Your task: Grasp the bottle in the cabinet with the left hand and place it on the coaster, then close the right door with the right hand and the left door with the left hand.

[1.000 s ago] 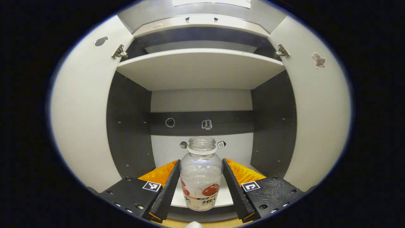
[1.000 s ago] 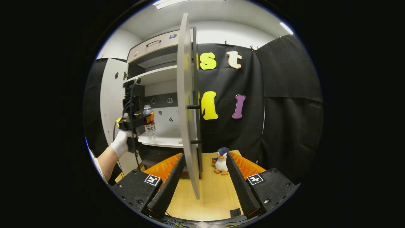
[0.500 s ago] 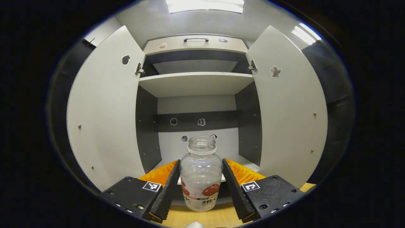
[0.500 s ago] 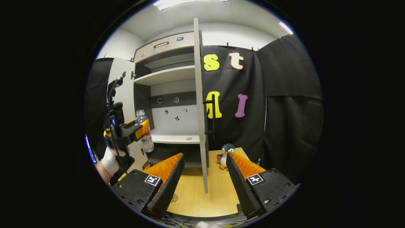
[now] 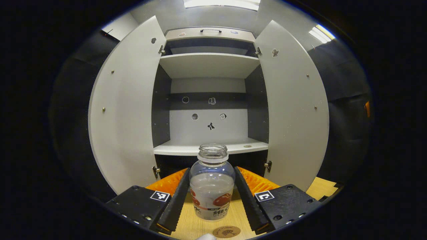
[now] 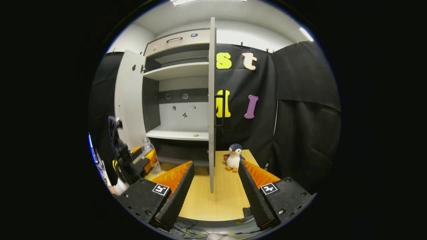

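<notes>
Jaws of the left gripper (image 5: 212, 195) clamp the bottle (image 5: 212, 186) above the coaster (image 5: 227, 231), right gripper (image 6: 213, 186) gaping empty, both doors unclosed.

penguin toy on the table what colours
Dark blue, white and orange penguin toy, best in the right gripper view.

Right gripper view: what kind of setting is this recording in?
Most likely a staged recording booth, not a real home: a black cloth wall hangs behind a grey cabinet standing on a wooden table, with a toy penguin beside it.
</notes>
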